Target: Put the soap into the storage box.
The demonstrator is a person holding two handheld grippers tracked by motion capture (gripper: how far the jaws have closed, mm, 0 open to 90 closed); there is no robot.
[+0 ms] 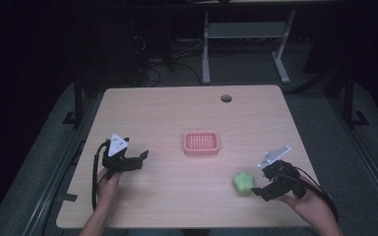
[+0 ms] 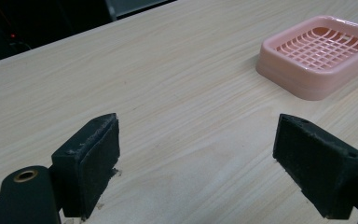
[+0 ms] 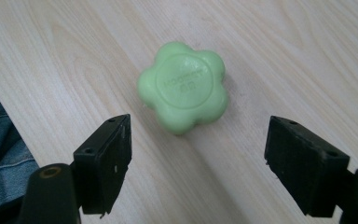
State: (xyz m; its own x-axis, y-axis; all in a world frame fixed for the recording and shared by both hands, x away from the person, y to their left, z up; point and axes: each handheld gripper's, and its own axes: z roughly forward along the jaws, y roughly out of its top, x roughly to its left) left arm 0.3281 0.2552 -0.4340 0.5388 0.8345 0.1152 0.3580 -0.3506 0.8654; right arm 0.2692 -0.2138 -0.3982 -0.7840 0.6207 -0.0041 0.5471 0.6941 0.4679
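Desk (image 1: 177,113): pale wood grain, rounded corners, a round cable hole (image 1: 226,98) set near the far edge.
Floor (image 1: 44,162): grey carpet.
Behind: a white-legged table frame (image 1: 241,34), tangled cables (image 1: 147,64).
Light: room kept dim, background nearly black.

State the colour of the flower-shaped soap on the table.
Light green; the soap shows best in the right gripper view.

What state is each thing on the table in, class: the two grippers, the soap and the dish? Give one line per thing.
Left gripper: open, jaws wide apart, holding nothing, low over bare table.
Right gripper: open, aimed at the soap, not touching it.
Green flower-shaped soap: lying flat on the table, stamped face up, free of both jaws.
Pink soap dish: upright, empty, grid floor bare.
Table: light wood, cable hole at the far edge.
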